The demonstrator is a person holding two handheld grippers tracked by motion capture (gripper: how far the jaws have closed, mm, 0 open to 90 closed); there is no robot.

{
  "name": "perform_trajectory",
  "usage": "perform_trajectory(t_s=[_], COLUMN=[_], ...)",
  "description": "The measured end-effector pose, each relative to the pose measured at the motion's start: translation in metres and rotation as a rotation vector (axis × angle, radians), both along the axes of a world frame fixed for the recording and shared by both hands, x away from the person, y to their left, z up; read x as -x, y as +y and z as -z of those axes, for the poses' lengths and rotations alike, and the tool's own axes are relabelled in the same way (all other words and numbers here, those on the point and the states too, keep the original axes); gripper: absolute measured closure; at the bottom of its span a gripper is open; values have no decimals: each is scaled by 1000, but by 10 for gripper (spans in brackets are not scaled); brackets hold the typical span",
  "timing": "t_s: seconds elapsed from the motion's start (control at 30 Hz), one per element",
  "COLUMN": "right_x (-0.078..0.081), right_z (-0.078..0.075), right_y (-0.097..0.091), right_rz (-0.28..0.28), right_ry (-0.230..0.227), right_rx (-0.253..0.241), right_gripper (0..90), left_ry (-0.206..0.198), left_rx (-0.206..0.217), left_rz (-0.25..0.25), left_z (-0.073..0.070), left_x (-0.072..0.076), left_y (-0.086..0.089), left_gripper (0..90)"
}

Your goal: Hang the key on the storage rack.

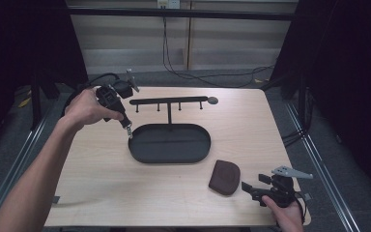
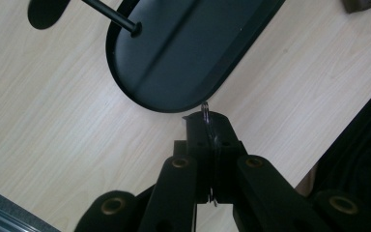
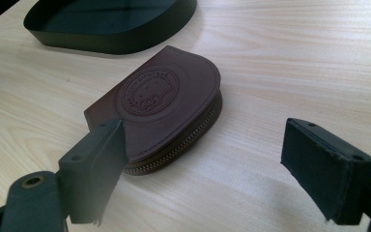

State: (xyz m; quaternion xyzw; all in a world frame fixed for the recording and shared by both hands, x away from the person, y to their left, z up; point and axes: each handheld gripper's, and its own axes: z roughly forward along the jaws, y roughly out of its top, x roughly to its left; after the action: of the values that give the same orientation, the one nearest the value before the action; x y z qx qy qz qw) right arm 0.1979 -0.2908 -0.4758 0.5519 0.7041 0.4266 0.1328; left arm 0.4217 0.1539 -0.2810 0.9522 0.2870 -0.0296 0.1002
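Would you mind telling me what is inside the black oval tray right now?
The black oval tray holds nothing loose; only the stand's post rises from its back edge. In the left gripper view, the left tongs and their metal ring cover a small bit of its rim.

1. Table (image 1: 101, 193): light wood-grain top, rounded corners.
2. Tray (image 1: 169, 145): black, oval, low rim; sits flat at the middle of the table.
3. Post (image 1: 169, 113): thin, black, upright; rises from the far edge of the tray.
4. Bar (image 1: 169, 100): black, level, carried on top of the post; short pegs (image 1: 158, 107) hang beneath it and a round disc (image 1: 213, 100) ends it on the right.
5. Cable (image 1: 212, 77): black, runs down the wall (image 1: 232, 34) and loops across the floor beyond the table.
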Motion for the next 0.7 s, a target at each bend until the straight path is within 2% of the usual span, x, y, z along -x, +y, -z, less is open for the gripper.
perform_trajectory(t_s=[0.2,0.47,0.7], right_x=[0,0,0], right_z=[0,0,0], right_y=[-1,-1,-1], right_rz=[-4,-3,-3], right_ry=[-3,-3,-3], right_rx=[-1,-3,-4], right_gripper=[159,159,158], left_ry=[-6,-15,-19], left_rx=[-2,-12,-18], left_rz=[1,-23,-16], left_z=[-1,-1,0], left_x=[-7,-18,-25], left_y=[-5,-8,-10], left_gripper=[895,896,895])
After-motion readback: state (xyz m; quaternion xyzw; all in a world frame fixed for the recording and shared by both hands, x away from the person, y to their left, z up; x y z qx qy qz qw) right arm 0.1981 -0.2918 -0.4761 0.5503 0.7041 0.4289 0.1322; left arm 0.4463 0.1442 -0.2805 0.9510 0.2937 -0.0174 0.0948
